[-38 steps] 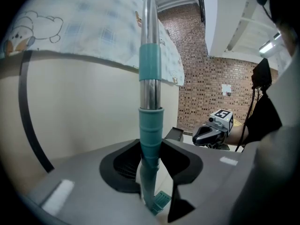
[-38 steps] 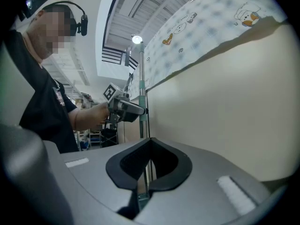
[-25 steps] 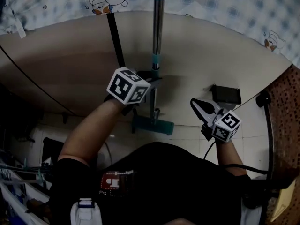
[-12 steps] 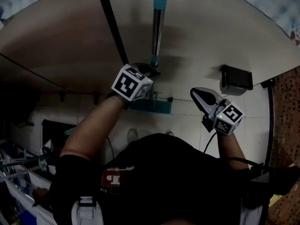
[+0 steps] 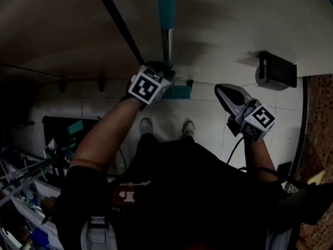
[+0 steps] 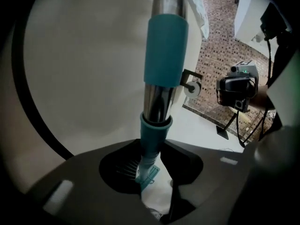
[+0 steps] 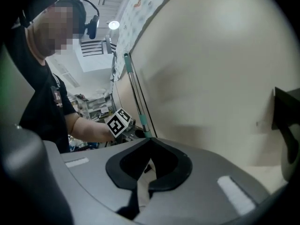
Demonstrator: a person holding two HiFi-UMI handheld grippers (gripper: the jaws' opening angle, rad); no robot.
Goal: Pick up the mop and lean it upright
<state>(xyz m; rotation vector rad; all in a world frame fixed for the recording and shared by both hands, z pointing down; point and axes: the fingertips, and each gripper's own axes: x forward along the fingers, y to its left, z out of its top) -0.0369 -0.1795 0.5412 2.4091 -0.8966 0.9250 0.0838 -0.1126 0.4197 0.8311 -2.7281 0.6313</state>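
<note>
Down they come, both grippers, lower against the wall than a second ago, and the mop has dropped with the left one. The left gripper (image 6: 151, 164) has its jaws clamped on the mop (image 6: 165, 46), biting the thin teal stem just under the lower collar of the pole. No daylight on either side of it. The right gripper (image 7: 150, 140) is pinched together on nothing, tips meeting, and it hangs out at 3 o'clock from the left one, well apart from the pole.

Out from the clamp, the pole runs straight up to 12 o'clock in the head view, chrome first and then the teal sleeve, close against the pale wall (image 5: 218, 30). The mop head (image 5: 180, 91) sits just at 3 o'clock of the left gripper, down where the wall meets the tiled floor (image 5: 208, 121). In this dim light I cannot tell whether it is already bearing on the tiles.

So the pick-up is done and the pole is as good as upright. What looks to be left is settling the head, letting the pole lean on the wall, and opening the left jaws without knocking it over.
</note>
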